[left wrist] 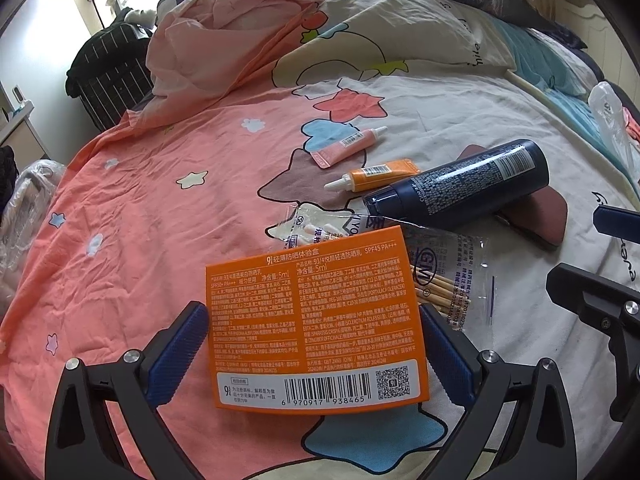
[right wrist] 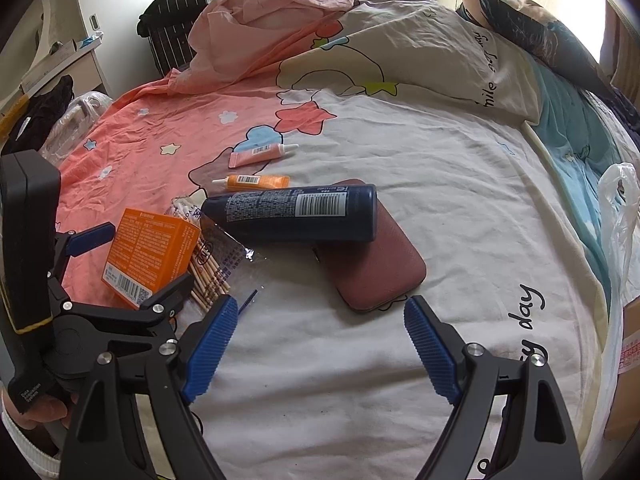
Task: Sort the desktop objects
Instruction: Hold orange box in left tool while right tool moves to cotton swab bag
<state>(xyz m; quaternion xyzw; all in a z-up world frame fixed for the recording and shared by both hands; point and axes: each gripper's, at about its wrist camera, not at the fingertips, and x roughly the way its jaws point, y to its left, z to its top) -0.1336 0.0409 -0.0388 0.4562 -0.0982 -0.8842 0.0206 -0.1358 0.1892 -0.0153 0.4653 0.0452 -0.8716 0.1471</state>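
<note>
My left gripper [left wrist: 312,309] is shut on an orange sunscreen box [left wrist: 316,320], with one blue pad on each side edge. In the right wrist view the box [right wrist: 148,252] is tilted above a clear bag of toothpicks [right wrist: 212,276]. Beyond it lie a bag of cotton swabs [left wrist: 312,226], an orange tube [left wrist: 376,174], a pink tube [left wrist: 348,146] and a dark blue bottle [right wrist: 296,214] resting across a maroon case [right wrist: 376,264]. My right gripper [right wrist: 320,320] stands open over bare white sheet, just short of the maroon case, with nothing between its pads.
Everything lies on a bed with a pink and white cartoon sheet [right wrist: 400,152]. A crumpled pink quilt [right wrist: 272,12] and pillows [right wrist: 540,28] fill the far side. A white plastic bag [right wrist: 618,216] and a cardboard box [right wrist: 624,360] sit at the right edge.
</note>
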